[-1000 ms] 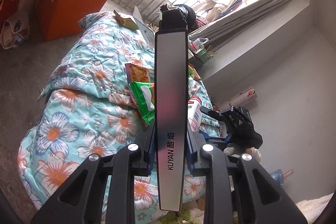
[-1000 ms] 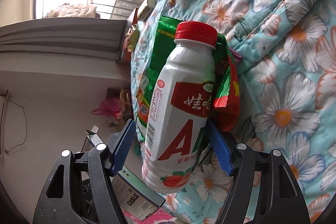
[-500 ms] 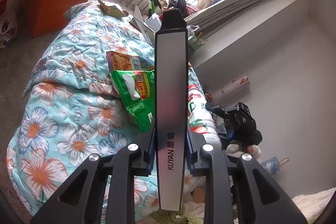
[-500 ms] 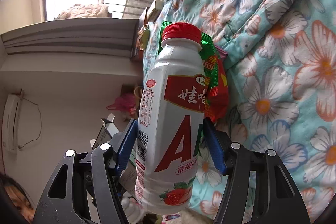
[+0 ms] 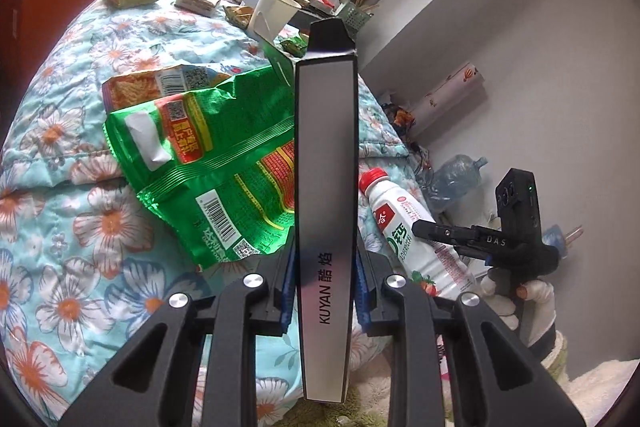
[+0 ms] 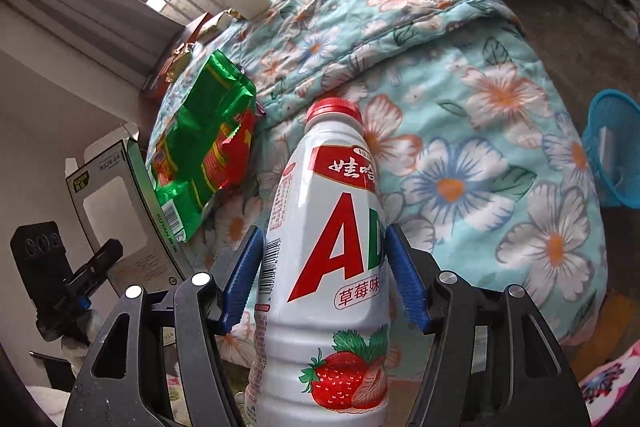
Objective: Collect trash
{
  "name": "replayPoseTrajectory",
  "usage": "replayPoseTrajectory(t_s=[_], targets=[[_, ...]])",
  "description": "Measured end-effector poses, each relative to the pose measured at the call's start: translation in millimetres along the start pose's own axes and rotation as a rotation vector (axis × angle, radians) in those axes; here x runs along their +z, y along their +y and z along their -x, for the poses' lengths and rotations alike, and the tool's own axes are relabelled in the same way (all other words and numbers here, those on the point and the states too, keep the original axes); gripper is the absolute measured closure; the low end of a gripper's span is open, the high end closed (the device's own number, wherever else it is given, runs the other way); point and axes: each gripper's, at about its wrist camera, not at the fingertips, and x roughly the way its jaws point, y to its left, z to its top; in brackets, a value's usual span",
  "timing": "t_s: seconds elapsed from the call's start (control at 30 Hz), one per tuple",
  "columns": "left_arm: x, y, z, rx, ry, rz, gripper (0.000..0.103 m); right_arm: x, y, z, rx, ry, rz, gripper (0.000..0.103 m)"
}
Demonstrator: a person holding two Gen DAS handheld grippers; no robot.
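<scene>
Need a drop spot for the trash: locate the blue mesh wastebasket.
In the right wrist view, the blue mesh wastebasket stands on the floor at the far right edge, just beyond the floral quilt.

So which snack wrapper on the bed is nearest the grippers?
The big green wrapper, lying just beyond the held box; the orange one and others sit farther back.

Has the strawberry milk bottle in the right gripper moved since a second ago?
Yes. The bottle, clamped in the right gripper, has come away from the green snack bag it overlapped, toward the blue basket.
</scene>
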Motion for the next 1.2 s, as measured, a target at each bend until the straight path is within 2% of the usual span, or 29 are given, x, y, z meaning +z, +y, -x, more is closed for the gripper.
replayPoseTrajectory(t_s=[0.17,0.27,0.63,0.77,1.0,1.2], targets=[[7,-33,-27,0.077,0.023,-0.133,0.079,4,1,-6,0.025,0.002,-0.011,0.043],[11,-46,-43,0.099,0.021,-0.168,0.079,10,-4,-4,0.043,-0.022,-0.051,0.042],[14,-72,-75,0.153,0.043,-0.242,0.078,6,-14,-15,0.175,0.021,-0.114,0.042],[12,-77,-79,0.178,0.042,-0.271,0.078,4,-19,-21,0.226,0.042,-0.141,0.042],[12,-80,-80,0.201,0.04,-0.287,0.078,2,-22,-22,0.261,0.058,-0.161,0.042],[10,-84,-77,0.214,0.03,-0.298,0.078,0,-28,-22,0.313,0.043,-0.198,0.047]])
